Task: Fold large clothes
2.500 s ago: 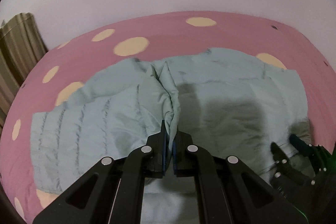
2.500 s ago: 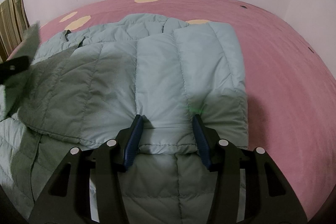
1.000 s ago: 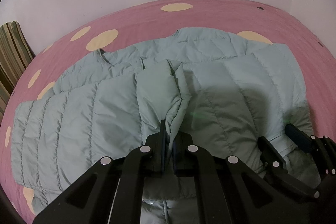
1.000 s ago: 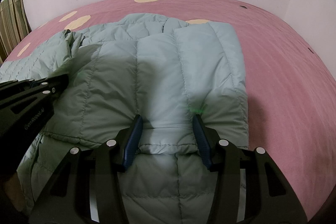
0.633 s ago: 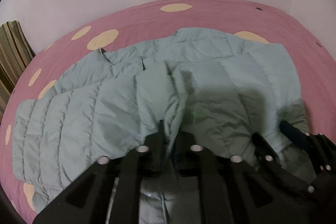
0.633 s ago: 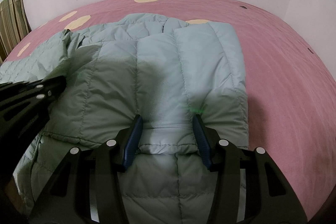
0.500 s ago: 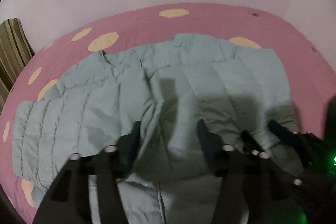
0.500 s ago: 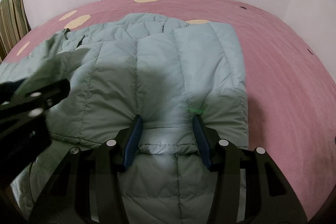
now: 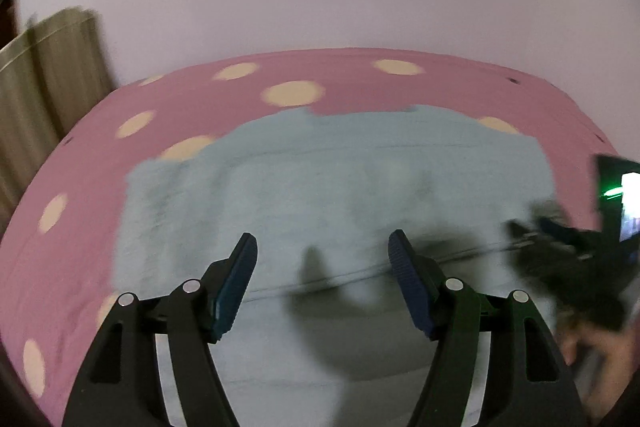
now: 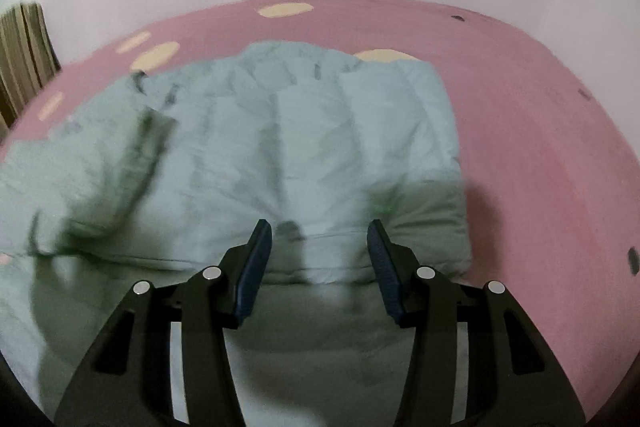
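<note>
Now the left gripper [image 9: 322, 247] has released the jacket [image 10: 300, 131]; both grippers' jaws gape, right gripper [image 10: 318, 235] too; pink bedspread [image 10: 540, 131] bare rightward.

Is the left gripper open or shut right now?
Open. The left gripper shows its two blue pads spread wide apart with nothing between them; the pale green jacket lies below on the pink bedspread.

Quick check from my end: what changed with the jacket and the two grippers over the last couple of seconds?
The left gripper let go of the jacket fold it had pinched shut; its jaws now stand wide open and empty, and the released panel has dropped onto the pink bedspread. The right gripper stayed open over the jacket's hem.
</note>
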Demonstrator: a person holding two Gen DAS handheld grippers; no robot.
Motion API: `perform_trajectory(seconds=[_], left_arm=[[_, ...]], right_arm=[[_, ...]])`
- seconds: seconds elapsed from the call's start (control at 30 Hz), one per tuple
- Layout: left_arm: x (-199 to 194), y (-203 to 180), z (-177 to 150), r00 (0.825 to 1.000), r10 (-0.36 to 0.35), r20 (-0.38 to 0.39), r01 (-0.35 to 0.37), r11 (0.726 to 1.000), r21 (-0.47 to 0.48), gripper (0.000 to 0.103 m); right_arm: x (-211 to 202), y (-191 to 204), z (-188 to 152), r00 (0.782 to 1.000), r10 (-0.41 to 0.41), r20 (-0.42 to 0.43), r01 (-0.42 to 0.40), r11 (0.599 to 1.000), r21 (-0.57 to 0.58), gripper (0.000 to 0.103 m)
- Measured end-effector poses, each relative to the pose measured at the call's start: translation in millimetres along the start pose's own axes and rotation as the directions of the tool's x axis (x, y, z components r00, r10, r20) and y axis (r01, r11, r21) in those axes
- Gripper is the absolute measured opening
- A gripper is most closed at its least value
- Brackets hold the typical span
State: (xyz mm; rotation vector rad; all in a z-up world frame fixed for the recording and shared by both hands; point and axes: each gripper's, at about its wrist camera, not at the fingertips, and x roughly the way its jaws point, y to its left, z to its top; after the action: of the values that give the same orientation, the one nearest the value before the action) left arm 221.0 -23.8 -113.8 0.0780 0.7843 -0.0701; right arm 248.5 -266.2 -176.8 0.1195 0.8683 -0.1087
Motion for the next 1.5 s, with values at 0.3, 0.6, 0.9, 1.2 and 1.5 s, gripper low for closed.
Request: perform_trajectory(seconds=[0.3, 0.6, 0.9, 1.2, 1.5], left_arm=[[-8, 133, -27, 0.971, 0.238, -0.016, -0.237, 0.958, -0.163, 0.068], [4, 174, -42, 0.965, 0.254, -0.069, -0.263, 0.937, -0.231, 0.068], [7, 152, -16, 0.980, 0.198, -0.017, -0.197, 0.961, -0.196, 0.068], [46, 97, 21, 0.992, 0.126, -0.016, -0.127, 0.985, -0.116, 0.068], [110, 62, 18, 0.975, 0.185, -0.123, -0.187, 0.982, -0.002, 0.068]], right_arm=[[-9, 70, 20, 0.983, 0.180, -0.021, -0.181, 0.983, -0.020, 0.061], [19, 114, 22, 0.971, 0.204, -0.126, -0.209, 0.977, -0.035, 0.007], [-26, 63, 41, 0.997, 0.031, 0.064, -0.026, 0.997, -0.077, 0.005], [2, -37, 40, 0.996, -0.088, 0.004, 0.088, 0.996, 0.033, 0.005], [38, -53, 27, 0.995, -0.071, -0.068, 0.074, 0.996, 0.042, 0.006]])
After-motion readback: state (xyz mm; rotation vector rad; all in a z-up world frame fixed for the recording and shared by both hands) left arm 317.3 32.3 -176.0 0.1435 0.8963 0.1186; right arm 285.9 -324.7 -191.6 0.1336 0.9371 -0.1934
